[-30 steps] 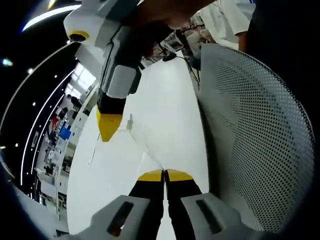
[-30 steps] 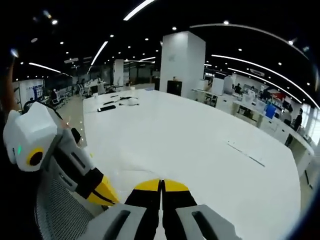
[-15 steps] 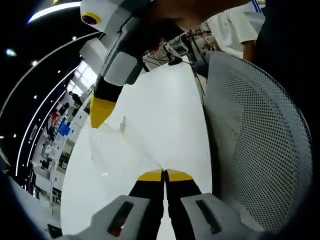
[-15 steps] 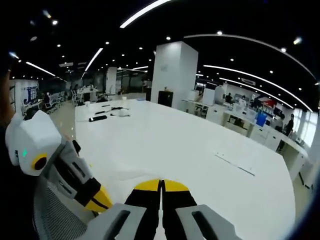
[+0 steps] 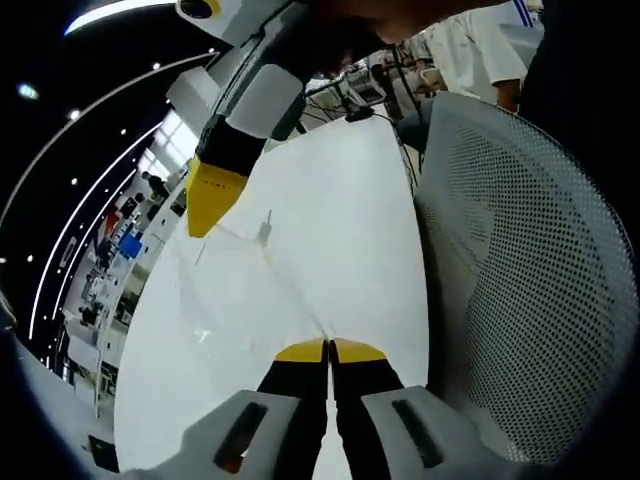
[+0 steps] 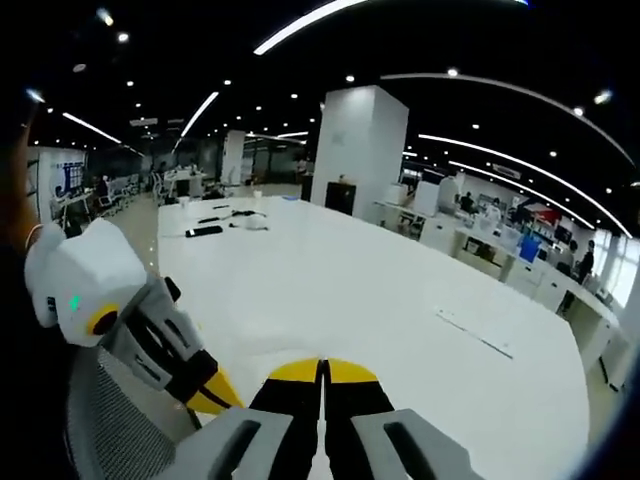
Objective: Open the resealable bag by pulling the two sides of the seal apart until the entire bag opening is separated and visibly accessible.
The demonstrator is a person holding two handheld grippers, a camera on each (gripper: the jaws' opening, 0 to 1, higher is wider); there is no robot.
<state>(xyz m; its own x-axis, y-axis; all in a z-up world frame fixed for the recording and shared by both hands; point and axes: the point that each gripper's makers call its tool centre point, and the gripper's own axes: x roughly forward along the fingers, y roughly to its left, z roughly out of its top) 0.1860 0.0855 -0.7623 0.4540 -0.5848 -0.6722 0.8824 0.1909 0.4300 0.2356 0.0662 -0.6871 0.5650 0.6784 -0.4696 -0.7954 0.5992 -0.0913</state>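
A clear resealable bag [image 5: 262, 287] hangs stretched as a thin film between the two grippers, above the white table [image 5: 345, 190]. My left gripper [image 5: 329, 346] is shut on the bag's near edge, its yellow tips pressed together. The right gripper [image 5: 203, 226] enters the left gripper view from the top left, its yellow tips shut on the far edge of the film. A small tab [image 5: 265, 230] shows on the bag near it. In the right gripper view my right gripper [image 6: 322, 366] is shut, and the left gripper [image 6: 222, 403] reaches in from the lower left. The film there is too faint to make out.
A white mesh chair back [image 5: 520, 290] stands close on the right, seen again as the chair back [image 6: 105, 425] at lower left. The long white table [image 6: 390, 290] carries dark items [image 6: 205, 231] at its far end. A person in a white shirt [image 5: 475, 45] stands behind. A white pillar [image 6: 362, 150] rises beyond.
In the left gripper view the right gripper has drawn up and away from the left one, so the bag film spans a longer stretch. Both grippers stay shut.
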